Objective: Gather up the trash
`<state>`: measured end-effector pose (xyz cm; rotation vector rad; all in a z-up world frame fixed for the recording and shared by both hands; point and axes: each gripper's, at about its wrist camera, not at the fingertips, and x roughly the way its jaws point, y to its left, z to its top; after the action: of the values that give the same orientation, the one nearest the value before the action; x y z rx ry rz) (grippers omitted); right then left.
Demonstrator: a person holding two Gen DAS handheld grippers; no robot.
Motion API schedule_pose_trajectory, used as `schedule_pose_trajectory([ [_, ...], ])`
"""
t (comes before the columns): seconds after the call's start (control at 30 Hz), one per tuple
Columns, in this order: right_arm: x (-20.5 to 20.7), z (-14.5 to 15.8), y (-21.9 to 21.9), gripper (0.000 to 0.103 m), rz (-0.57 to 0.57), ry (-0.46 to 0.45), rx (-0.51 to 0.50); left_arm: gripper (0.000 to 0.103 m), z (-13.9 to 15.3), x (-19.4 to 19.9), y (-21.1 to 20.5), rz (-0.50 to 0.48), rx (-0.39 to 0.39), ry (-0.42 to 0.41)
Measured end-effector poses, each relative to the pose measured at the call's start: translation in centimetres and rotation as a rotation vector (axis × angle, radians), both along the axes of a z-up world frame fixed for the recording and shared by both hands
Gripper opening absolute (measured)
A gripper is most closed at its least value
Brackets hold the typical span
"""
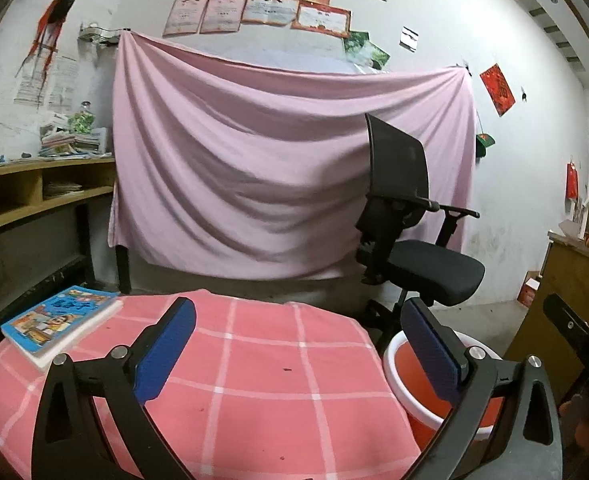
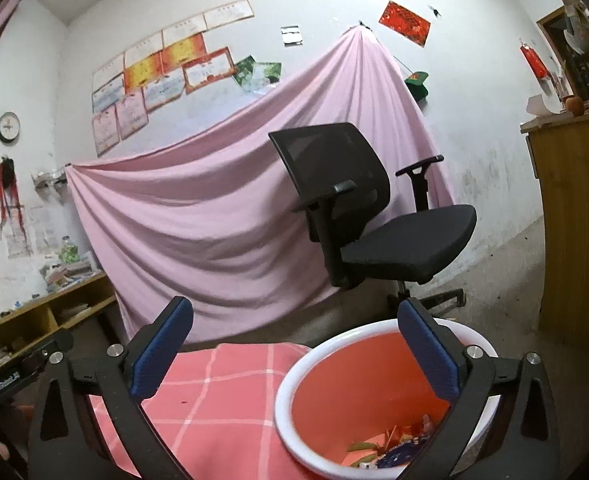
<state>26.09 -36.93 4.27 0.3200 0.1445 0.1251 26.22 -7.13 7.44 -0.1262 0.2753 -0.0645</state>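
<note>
Presently: both hand-held grippers wide apart, empty.
Left hand-held gripper [image 1: 294, 344] over checked bench [image 1: 262, 380]; right hand-held gripper [image 2: 294, 344] above orange bin [image 2: 306, 376] (trash scraps [image 2: 390, 446] inside).

Pink sheet [image 1: 254, 168], black office chair [image 2: 374, 216]

A lived-in room at home
Certificates [image 1: 262, 8] and a clock [image 2: 8, 127] on the wall, a cluttered shelf [image 1: 34, 184], an office chair [image 2: 370, 216].
</note>
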Motion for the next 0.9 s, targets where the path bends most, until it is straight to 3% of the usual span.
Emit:
schedule_pose_trajectory([
  [0.47,-5.6,-0.5,2.4,0.103,0.022,-0.069,-0.022,0.101,-1.2,-6.2,1.7,0.03,0.08,-0.055],
  [0.7,-8.4,-0.5,4.8,0.103,0.068,-0.112,-0.073,0.101,-2.4,-9.3,3.2,0.054,0.076,-0.041],
  [0.9,-10.2,-0.6,6.8,0.103,0.061,-0.097,-0.11,0.101,-2.6,-12.1,4.3,0.06,0.07,-0.048],
])
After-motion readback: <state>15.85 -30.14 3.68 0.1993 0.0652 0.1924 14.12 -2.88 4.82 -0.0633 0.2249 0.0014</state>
